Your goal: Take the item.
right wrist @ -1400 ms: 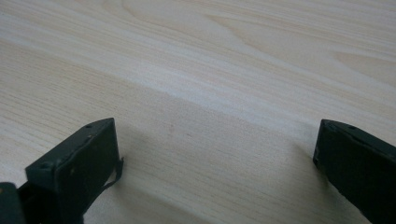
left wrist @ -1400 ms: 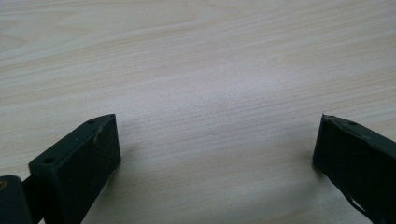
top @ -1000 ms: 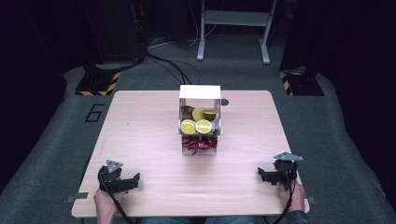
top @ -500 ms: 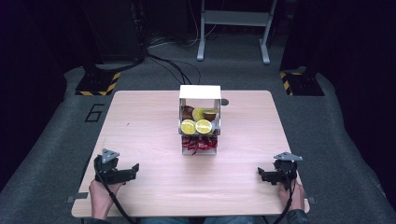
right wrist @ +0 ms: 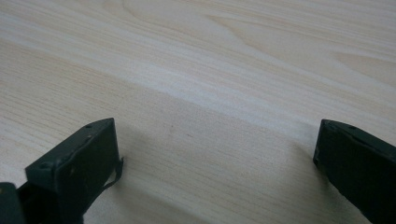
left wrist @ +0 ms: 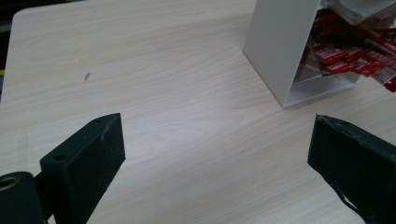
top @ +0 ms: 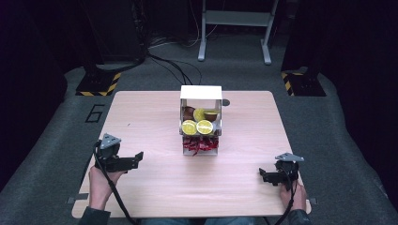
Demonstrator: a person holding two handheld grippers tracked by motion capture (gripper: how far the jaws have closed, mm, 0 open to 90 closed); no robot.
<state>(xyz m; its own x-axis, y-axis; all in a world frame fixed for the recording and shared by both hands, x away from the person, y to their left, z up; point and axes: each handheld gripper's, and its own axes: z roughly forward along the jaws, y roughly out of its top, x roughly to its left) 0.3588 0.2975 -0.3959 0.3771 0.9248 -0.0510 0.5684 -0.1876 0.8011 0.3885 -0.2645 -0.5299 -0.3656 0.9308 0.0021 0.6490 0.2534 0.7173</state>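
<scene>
Two grippers: I hold one in each hand, both with jaws spread wide and nothing between them.
Left gripper [top: 137, 158]: at 8 o'clock on the wooden table [top: 141, 112], pointing toward the middle.
Right gripper [top: 263, 176]: at 4 o'clock, low over bare wood.
White shelf box [top: 201, 93]: at the table's centre, well apart from both.
Upper tier: halved lemons [top: 197, 126].
Bottom tier: red packets [top: 201, 143], which I also see from the left gripper view.

— What's the count?
— One worktop [top: 141, 117], one white shelf box [top: 201, 93], two tools: left [top: 133, 159], right [top: 264, 176].
— Fruit?
— Two cut lemon halves [top: 197, 127] on top, a heap of red packets [top: 201, 144] beneath.
</scene>
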